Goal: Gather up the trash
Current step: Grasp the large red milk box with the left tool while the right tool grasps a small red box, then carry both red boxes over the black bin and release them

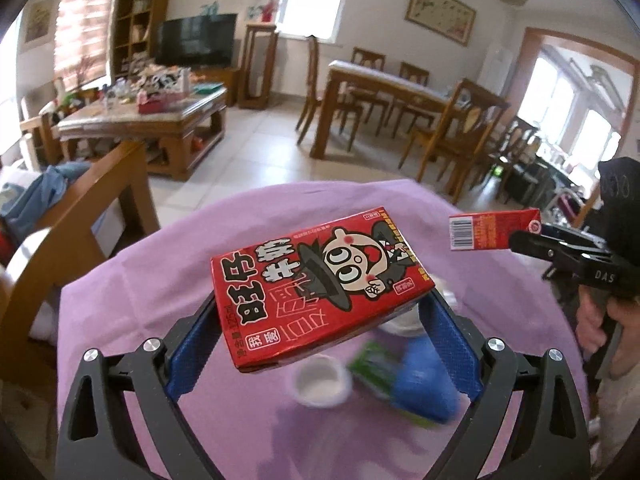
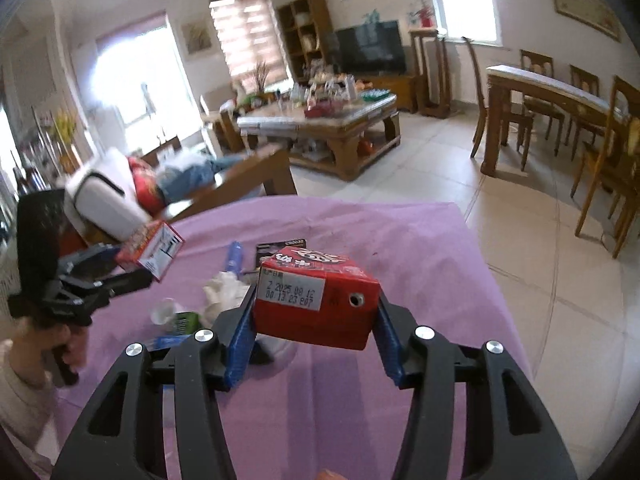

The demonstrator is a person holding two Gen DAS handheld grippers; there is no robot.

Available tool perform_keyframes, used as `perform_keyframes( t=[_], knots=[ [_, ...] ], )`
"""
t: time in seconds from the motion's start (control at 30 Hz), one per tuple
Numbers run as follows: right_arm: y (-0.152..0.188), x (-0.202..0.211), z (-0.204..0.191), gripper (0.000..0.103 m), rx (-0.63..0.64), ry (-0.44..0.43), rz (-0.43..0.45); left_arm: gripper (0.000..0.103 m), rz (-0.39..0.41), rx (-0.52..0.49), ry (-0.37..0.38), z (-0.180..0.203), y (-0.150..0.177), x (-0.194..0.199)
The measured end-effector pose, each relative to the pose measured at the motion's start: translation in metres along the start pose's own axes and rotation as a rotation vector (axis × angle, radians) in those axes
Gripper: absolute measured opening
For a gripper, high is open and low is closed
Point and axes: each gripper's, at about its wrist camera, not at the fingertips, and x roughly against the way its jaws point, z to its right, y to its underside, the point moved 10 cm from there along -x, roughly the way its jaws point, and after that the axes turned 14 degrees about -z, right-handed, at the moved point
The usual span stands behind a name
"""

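My left gripper [image 1: 320, 300] is shut on a red milk carton [image 1: 320, 284] with a cartoon face, held flat above the purple tablecloth [image 1: 160, 280]. My right gripper [image 2: 316, 312] is shut on a second red milk carton [image 2: 316, 304], its date stamp facing the camera, also lifted above the cloth. Each gripper shows in the other view with its carton: the right one at the right edge [image 1: 516, 236], the left one at the left [image 2: 136, 268]. Below the cartons lie a white cup [image 1: 320, 380], a green and blue wrapper [image 1: 400, 376] and crumpled tissue [image 2: 224, 292].
A blue tube [image 2: 234, 256] and a dark packet [image 2: 280, 246] lie on the cloth [image 2: 400, 248] farther back. A wooden chair frame [image 1: 100, 216] stands at the table's left. Beyond are a cluttered coffee table [image 1: 148, 116] and a dining table with chairs [image 1: 400, 96].
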Motion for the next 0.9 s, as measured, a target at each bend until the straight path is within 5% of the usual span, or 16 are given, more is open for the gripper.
perform_keyframes(
  t=[0.33, 0.63, 0.9],
  knots=[
    [0.055, 0.103, 0.03, 0.051, -0.129, 0.022, 0.171, 0.094, 0.061, -0.144, 0.15, 0.149, 0.02, 0.035],
    [0.14, 0.207, 0.117, 0.051, -0.326, 0.258, 0.337, 0.094, 0.065, -0.316, 0.304, 0.32, 0.047, 0.03],
    [0.221, 0.255, 0.182, 0.051, -0.51, 0.378, 0.382, 0.094, -0.002, -0.444, 0.436, 0.46, 0.097, -0.005]
  ],
)
